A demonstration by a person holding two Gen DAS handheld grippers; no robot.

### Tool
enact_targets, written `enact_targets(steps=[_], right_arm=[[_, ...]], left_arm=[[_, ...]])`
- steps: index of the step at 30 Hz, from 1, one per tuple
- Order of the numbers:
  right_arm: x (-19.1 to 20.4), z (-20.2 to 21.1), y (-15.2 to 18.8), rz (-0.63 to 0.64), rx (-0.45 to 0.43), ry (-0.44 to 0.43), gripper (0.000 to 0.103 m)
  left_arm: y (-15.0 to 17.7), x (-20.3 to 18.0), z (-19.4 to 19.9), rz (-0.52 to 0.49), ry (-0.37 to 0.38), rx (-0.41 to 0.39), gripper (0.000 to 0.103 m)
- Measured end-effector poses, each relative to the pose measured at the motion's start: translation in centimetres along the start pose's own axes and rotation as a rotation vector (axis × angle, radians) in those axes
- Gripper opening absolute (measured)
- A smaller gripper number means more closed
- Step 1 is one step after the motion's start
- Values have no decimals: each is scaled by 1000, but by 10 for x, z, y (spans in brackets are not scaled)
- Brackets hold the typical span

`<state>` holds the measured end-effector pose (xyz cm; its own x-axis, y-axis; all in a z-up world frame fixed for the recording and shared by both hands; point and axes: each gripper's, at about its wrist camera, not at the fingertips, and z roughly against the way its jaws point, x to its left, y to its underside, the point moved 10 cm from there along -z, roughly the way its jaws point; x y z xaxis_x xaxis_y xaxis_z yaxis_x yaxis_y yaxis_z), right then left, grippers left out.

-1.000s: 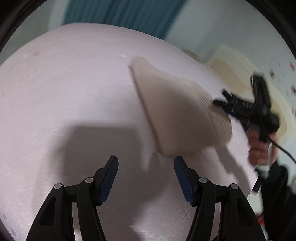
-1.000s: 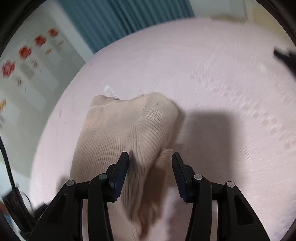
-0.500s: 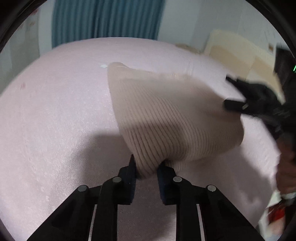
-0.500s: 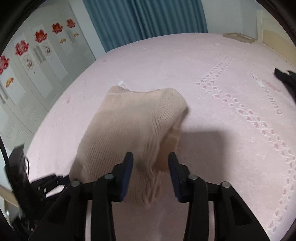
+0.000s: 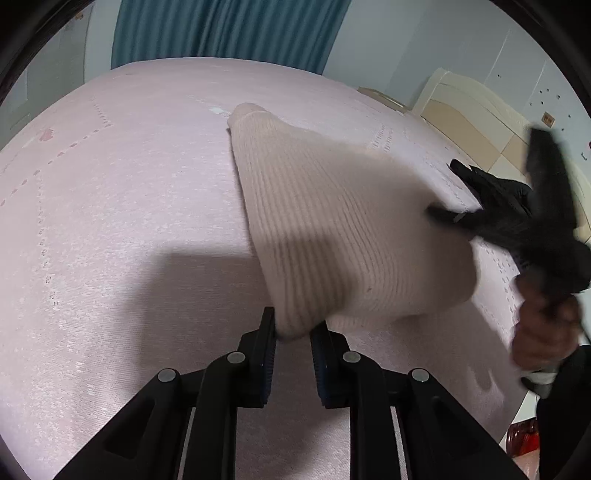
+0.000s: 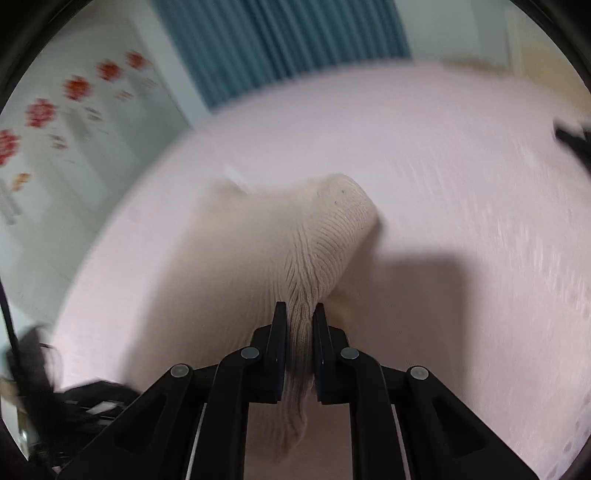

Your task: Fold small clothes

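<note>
Closing on a corner of the beige ribbed-knit garment (image 5: 332, 236), the left gripper (image 5: 292, 332) is pinching a rounded fold of it between its dark ridged pads. The right gripper (image 6: 299, 314) is also closing, bunching the knit into tight pleats between its pads. The garment is stretching between both grippers, partly lifted off the pale pink bedspread (image 5: 122, 229), which is showing dotted embossed rows. Teal pleated curtains (image 5: 229, 33) are hanging behind.

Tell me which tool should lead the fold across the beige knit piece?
Probably the right tool: the beige knit garment bunches deep between its closing jaws. The left tool, also closing, pinches only a corner, so it seems better used as an anchor.
</note>
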<state>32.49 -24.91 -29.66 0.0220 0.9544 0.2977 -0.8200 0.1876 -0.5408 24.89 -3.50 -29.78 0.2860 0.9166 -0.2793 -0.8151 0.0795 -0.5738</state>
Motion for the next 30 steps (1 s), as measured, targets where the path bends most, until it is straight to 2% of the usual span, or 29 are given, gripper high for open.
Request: enact_targets(steps=[4, 5, 7, 9, 11, 15, 18, 20, 23, 27, 29, 30], right_arm=[[2, 6, -4, 1, -17, -2, 16], [3, 8, -6, 11, -16, 3, 18], [4, 14, -12, 36, -25, 7, 31], [4, 18, -23, 49, -50, 8, 35], [0, 20, -30, 40, -65, 15, 35], [-2, 8, -53, 6, -95, 38, 35], [-1, -6, -54, 30, -64, 89, 35], [-8, -14, -53, 7, -50, 92, 35], [-15, -17, -53, -57, -48, 45, 38], [-18, -25, -52, -54, -34, 30, 38], [-19, -27, -52, -47, -29, 18, 36], [-19, -26, -51, -38, -31, 14, 31]], left_arm=[[9, 3, 6, 1, 0, 24, 15], [11, 7, 9, 7, -3, 27, 21], [15, 17, 19, 24, -3, 30, 25], [13, 31, 33, 60, -3, 6, 29], [5, 46, 44, 101, 9, -25, 46], [-42, 58, 43, 145, 31, -76, 49], [-79, 58, 21, 161, 39, -73, 49], [-102, 54, -2, 187, 102, -42, 49], [-121, 41, -38, 208, 119, -14, 49], [-130, 39, -78, 262, 164, 36, 53], [-136, 44, -96, 277, 165, 64, 53], [-138, 44, -103, 281, 169, 75, 53]])
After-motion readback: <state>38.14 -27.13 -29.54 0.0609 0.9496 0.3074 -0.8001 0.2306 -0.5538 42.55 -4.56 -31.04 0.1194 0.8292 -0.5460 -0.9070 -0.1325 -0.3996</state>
